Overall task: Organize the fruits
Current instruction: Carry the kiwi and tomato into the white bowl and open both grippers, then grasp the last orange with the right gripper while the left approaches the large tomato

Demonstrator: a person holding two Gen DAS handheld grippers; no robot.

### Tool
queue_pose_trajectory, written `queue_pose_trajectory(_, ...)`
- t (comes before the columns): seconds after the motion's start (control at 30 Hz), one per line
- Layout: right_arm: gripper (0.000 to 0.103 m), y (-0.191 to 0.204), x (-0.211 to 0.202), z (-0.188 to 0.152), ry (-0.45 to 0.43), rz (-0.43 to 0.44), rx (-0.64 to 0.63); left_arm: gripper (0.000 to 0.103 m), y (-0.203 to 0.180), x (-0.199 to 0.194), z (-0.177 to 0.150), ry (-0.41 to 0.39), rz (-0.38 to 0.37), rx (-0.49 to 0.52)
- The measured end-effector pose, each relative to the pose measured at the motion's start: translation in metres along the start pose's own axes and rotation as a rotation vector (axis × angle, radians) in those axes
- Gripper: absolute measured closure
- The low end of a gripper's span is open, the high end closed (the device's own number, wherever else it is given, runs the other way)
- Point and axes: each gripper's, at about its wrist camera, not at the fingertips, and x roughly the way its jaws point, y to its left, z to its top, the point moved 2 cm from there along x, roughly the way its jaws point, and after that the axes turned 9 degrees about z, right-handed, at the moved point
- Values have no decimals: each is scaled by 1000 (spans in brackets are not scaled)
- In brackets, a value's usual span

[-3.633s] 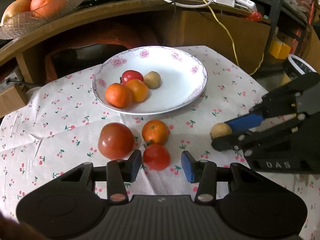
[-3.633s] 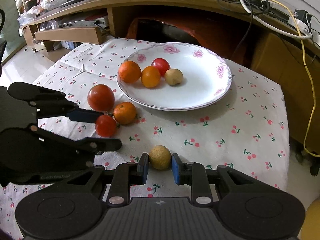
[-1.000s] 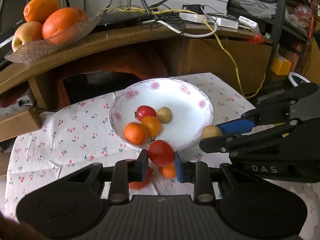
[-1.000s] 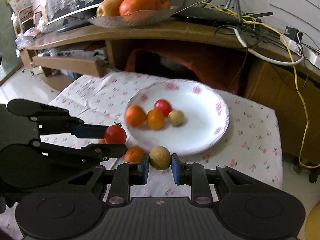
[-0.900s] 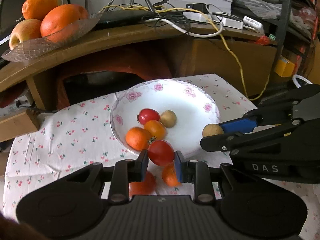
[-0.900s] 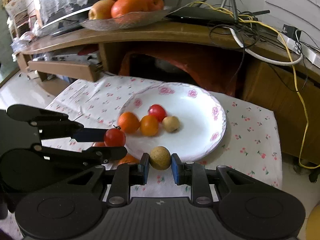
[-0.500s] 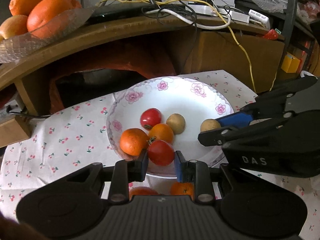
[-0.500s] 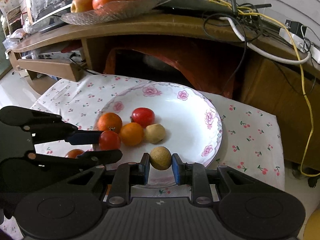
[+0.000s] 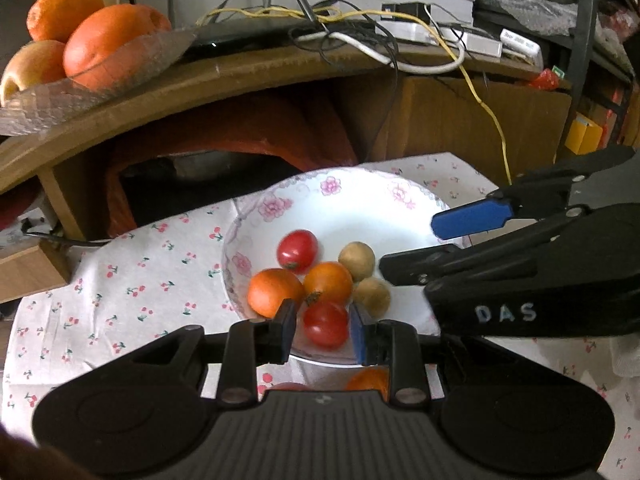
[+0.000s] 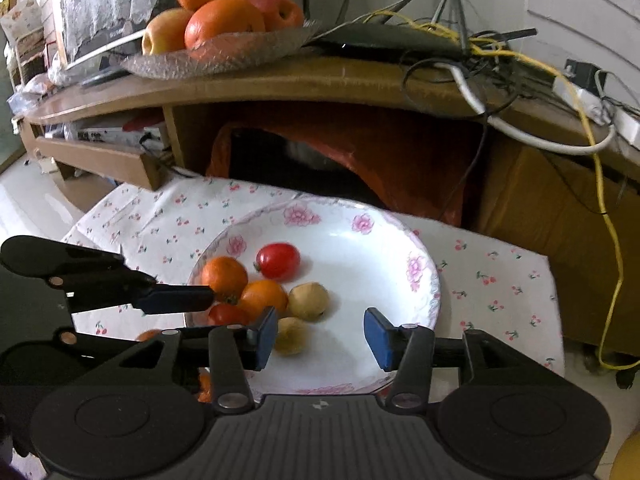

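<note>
A white flowered plate (image 9: 360, 208) (image 10: 424, 292) sits on the cherry-print cloth. It holds a red tomato (image 9: 297, 249), two oranges (image 9: 274, 297) (image 9: 328, 282) and two tan round fruits (image 9: 356, 257) (image 9: 372, 296). My left gripper (image 9: 322, 329) hangs over the plate's near rim with a small red tomato (image 9: 325, 323) (image 10: 226, 314) between its jaws, a slight gap on each side. My right gripper (image 10: 320, 336) is open and empty above the plate; the tan fruit (image 10: 291, 335) lies just inside its left finger.
Two more fruits (image 9: 368, 380) (image 9: 286, 386) lie on the cloth under the left gripper. A wooden shelf (image 10: 280, 80) behind carries a glass dish of oranges and apples (image 10: 216, 24) and tangled cables (image 10: 480, 60). A cardboard box (image 9: 480, 120) stands at the back right.
My right gripper has opened and the tan fruit now lies on the plate. My left gripper has lowered over the plate's near rim and its jaws have loosened around the small tomato.
</note>
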Motion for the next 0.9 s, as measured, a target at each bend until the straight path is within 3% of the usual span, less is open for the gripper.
queue_pose_trajectory(0.37, 55, 13, -28, -12, -11, 12, 4, 69, 24, -37, -9, -17, 42, -40)
queue_pose_trajectory(0.67, 55, 44, -31, -39, 57, 43, -28, 68, 29, -55, -35, 39, 33, -20)
queue_pose_trajectory(0.9, 55, 54, -40, -44, 54, 42, -4, 68, 25, -71, -48, 75, 18, -10)
